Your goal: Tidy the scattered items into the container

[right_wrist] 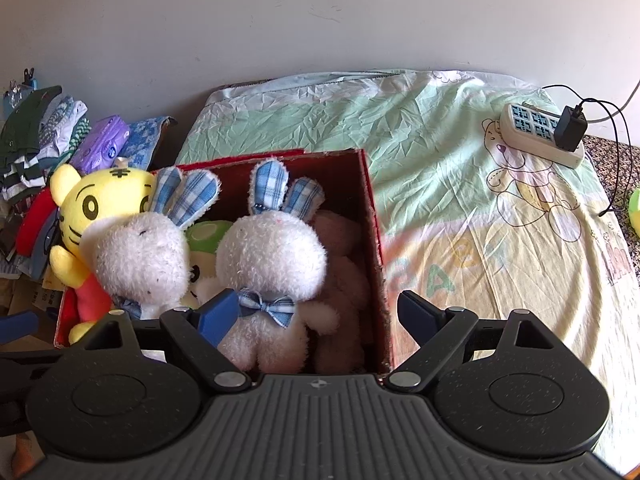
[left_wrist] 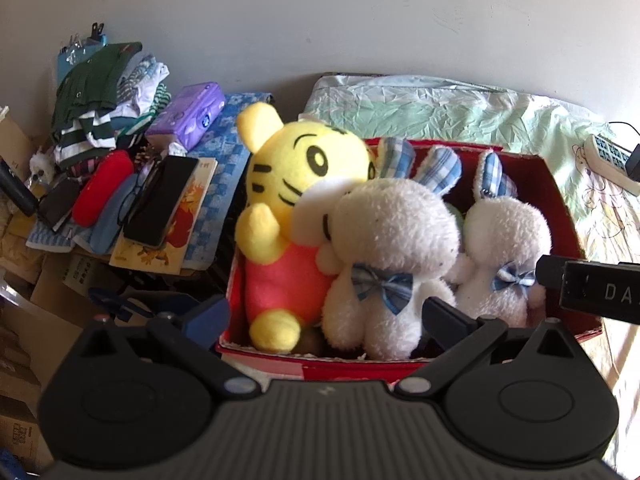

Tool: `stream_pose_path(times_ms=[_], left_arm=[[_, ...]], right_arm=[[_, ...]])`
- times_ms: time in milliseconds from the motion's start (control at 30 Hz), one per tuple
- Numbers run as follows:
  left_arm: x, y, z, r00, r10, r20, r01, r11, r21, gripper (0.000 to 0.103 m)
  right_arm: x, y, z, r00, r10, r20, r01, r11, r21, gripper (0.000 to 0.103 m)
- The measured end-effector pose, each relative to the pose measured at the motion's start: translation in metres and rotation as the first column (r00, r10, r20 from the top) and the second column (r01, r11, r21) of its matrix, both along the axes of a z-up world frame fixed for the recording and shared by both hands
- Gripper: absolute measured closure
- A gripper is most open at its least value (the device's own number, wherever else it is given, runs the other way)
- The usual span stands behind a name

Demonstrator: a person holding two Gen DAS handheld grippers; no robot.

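Observation:
A red box (left_wrist: pixel 552 184) (right_wrist: pixel 370 200) stands on the bed and holds several plush toys. A yellow tiger (left_wrist: pixel 296 184) (right_wrist: pixel 84 204) leans at its left end. Beside it sit two white rabbits with blue plaid ears, the bigger one (left_wrist: pixel 396 236) (right_wrist: pixel 140 256) and the smaller one (left_wrist: pixel 504 236) (right_wrist: pixel 272 256). A green toy (right_wrist: pixel 208 232) and a pinkish plush (right_wrist: pixel 340 264) lie deeper inside. My left gripper (left_wrist: pixel 326 316) hangs open just before the box's near wall, empty. My right gripper (right_wrist: pixel 318 316) is open too, straddling the box's right wall beside the smaller rabbit.
Left of the bed, a cluttered stand carries folded clothes (left_wrist: pixel 100 92), a purple tissue pack (left_wrist: pixel 188 114), a red case (left_wrist: pixel 102 188), a black phone (left_wrist: pixel 160 200) and a book. A power strip with a charger (right_wrist: pixel 540 136) lies at the bed's far right. The patterned sheet (right_wrist: pixel 480 220) spreads right of the box.

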State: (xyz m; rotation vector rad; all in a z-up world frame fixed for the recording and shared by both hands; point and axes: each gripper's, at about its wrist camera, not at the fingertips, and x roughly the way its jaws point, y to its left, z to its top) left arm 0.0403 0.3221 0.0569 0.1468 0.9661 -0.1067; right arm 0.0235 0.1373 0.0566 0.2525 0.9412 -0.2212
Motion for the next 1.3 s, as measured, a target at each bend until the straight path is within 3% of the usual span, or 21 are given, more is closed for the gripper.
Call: stream_pose_path(times_ms=[167,367,733,1000,1300], left_arm=[[-0.015,-0.040,0.013,0.996,-0.068,0.052,0.068,0.998,-0.002,0.001],[-0.028,-0.092,0.009,0.991,-0.128,0.039,0.128,0.992,-0.017,0.001],[-0.049,-0.153,-0.011,0.983,-0.184,-0.013,0.184,0.983,-0.006,0.001],[-0.044,-0.139,-0.013,0.988,-0.150,-0.045,0.152,0.988,0.025,0.001],[-0.028,-0.058,-0.010,0.997,-0.056,-0.050,0.058,0.997,0.042,0.001]], right_arm=[[-0.014,-0.041,0.010,0.994,-0.101,0.036,0.102,0.995,-0.021,0.015],[-0.032,-0.081,0.008,0.990,-0.139,0.027,0.141,0.987,-0.074,0.015],[-0.063,-0.133,-0.021,0.979,-0.203,-0.031,0.202,0.979,-0.035,0.015],[-0.062,-0.112,-0.015,0.988,-0.156,-0.022,0.156,0.988,-0.018,0.015],[-0.035,-0.039,-0.008,0.997,-0.069,-0.018,0.068,0.998,-0.017,0.015]])
